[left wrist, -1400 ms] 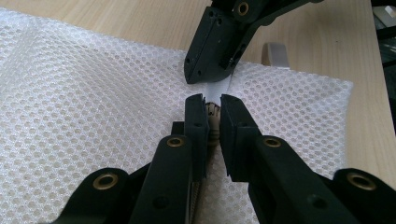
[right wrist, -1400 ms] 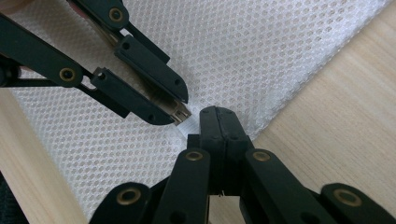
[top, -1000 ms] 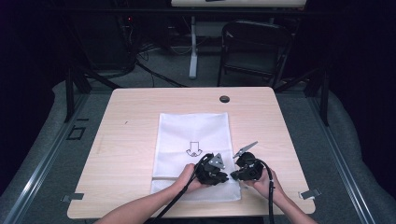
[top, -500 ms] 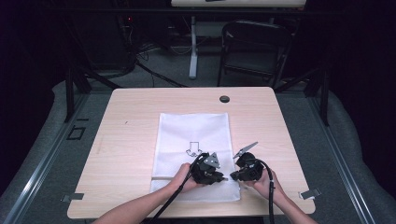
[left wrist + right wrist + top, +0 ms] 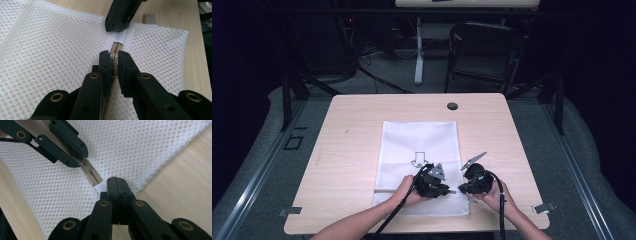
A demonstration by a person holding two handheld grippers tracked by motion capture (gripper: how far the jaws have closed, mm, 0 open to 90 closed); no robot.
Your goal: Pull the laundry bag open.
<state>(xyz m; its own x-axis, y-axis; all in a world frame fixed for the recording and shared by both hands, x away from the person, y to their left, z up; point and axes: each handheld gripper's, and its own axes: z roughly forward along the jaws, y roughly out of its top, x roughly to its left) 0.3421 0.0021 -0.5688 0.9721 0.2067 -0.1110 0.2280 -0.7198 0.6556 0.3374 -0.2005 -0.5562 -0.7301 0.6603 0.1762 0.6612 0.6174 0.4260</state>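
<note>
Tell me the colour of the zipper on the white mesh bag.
Beige, seen best in the right gripper view: the zipper on the white mesh bag.

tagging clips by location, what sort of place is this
Probably a lab or recording room, not a home: one bare wooden table on grey floor, dark surround with cables and a black chair, and a white mesh bag laid flat.

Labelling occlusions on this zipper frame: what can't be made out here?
- Zipper slider: left gripper view, flanked by the left hand-held gripper; pull tab not discernible.
- White tab at the zipper end: right gripper view, its gripped part is covered by the right hand-held gripper.
- Mesh bag: contents indiscernible; arrow print too small in high view.
</note>
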